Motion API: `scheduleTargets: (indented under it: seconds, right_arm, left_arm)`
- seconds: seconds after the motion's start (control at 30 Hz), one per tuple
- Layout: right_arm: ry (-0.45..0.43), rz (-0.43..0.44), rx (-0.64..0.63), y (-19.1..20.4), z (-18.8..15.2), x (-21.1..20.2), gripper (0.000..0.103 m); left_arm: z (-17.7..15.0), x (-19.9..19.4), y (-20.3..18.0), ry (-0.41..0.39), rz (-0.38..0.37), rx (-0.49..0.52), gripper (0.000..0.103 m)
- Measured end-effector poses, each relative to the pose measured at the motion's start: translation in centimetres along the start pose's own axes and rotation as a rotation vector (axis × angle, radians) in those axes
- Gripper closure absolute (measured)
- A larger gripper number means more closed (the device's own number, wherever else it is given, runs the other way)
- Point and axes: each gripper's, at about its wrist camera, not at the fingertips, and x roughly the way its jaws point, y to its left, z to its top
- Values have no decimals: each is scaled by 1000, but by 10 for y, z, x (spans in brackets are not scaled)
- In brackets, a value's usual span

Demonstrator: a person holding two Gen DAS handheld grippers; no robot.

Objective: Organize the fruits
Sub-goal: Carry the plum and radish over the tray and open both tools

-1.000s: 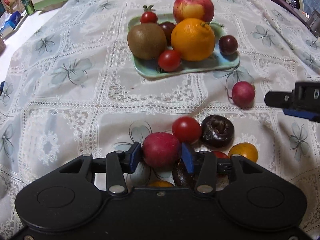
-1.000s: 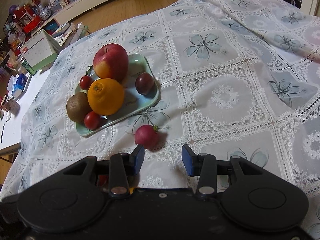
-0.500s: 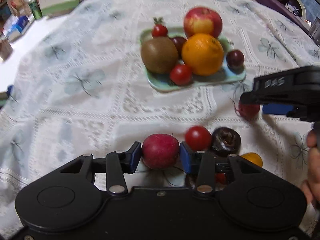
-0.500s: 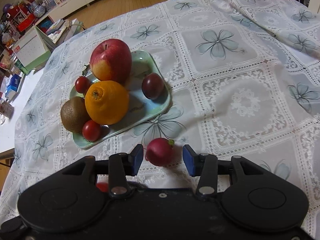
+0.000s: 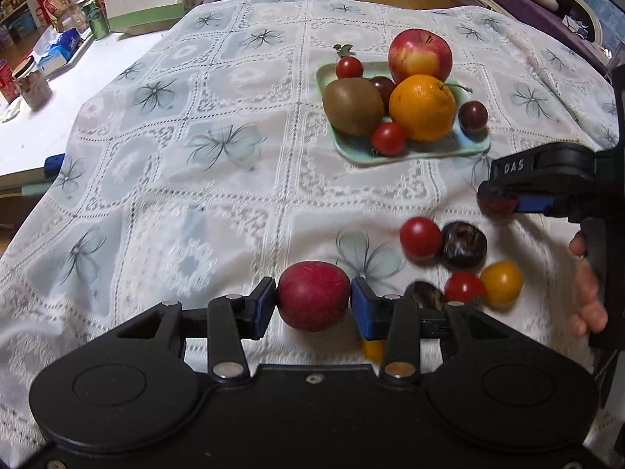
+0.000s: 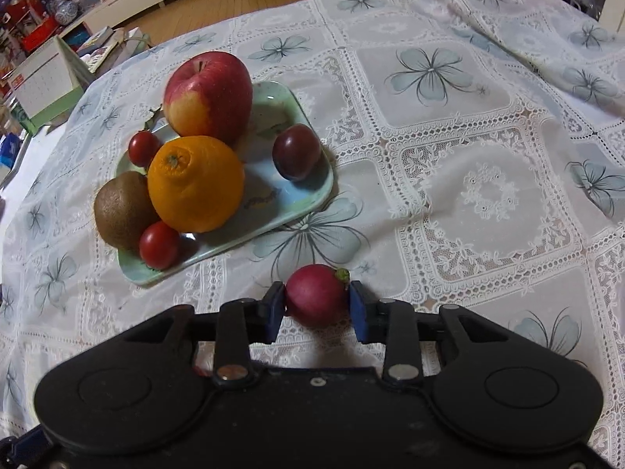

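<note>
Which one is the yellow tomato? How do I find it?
Start at the green plate, then look nearer, to the loose bunch on the tablecloth. The yellow tomato sits at its right edge, the only fully visible yellow one among red and dark fruits.

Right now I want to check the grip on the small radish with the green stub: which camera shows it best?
The right wrist view: the small radish sits centred between the right gripper pads, which have just closed on it. The left wrist view shows only a dark red sliver under that gripper's finger at the picture's right edge.
</note>
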Motion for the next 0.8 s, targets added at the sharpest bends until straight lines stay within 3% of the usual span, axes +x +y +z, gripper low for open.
scheduleTargets:
  seconds: [0.33,0.53,0.8]
  right_arm:
    - [-45,110,16,-24,-25,-76,68]
    - [-72,200,-23,-35,-65,-132,68]
    - [-25,196,-162,-36,-134,-166,67]
  left_arm:
    - [-36,-45,10,-40,-15,25,53]
    - [-64,-65,18,-48,-29,33,53]
    - [-104,-75,31,-62,17,5,53]
